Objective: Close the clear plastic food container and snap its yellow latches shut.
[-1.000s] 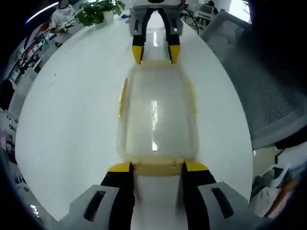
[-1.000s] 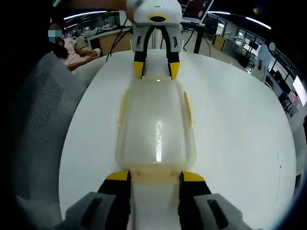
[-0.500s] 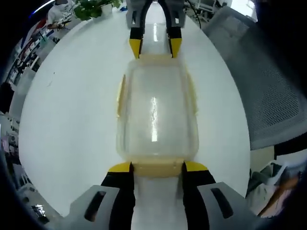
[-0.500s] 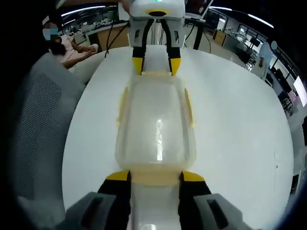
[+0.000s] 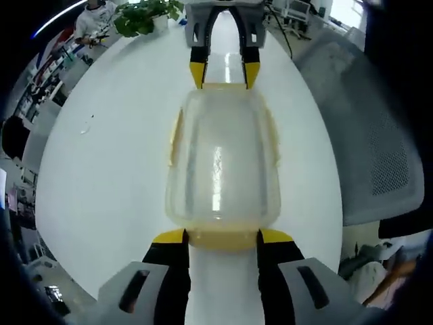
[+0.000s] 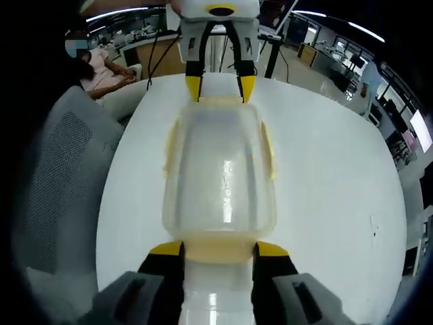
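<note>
The clear plastic food container (image 5: pixel 222 166) lay lid-on along the white counter (image 5: pixel 101 169), held endwise between the two tools. The left hand-held gripper (image 5: pixel 221 235) stood with jaws spread, its tips flanking the near yellow end latch (image 5: pixel 222 238); the right hand-held gripper (image 6: pixel 220 249) stood likewise at the opposite end latch (image 6: pixel 220 251). The step in hand looked like pressing the end latches down. Next, each tool probably needed to push its latch home, then tend the side latches (image 5: pixel 174 139). Whether any latch had already clicked could not be made out.
</note>
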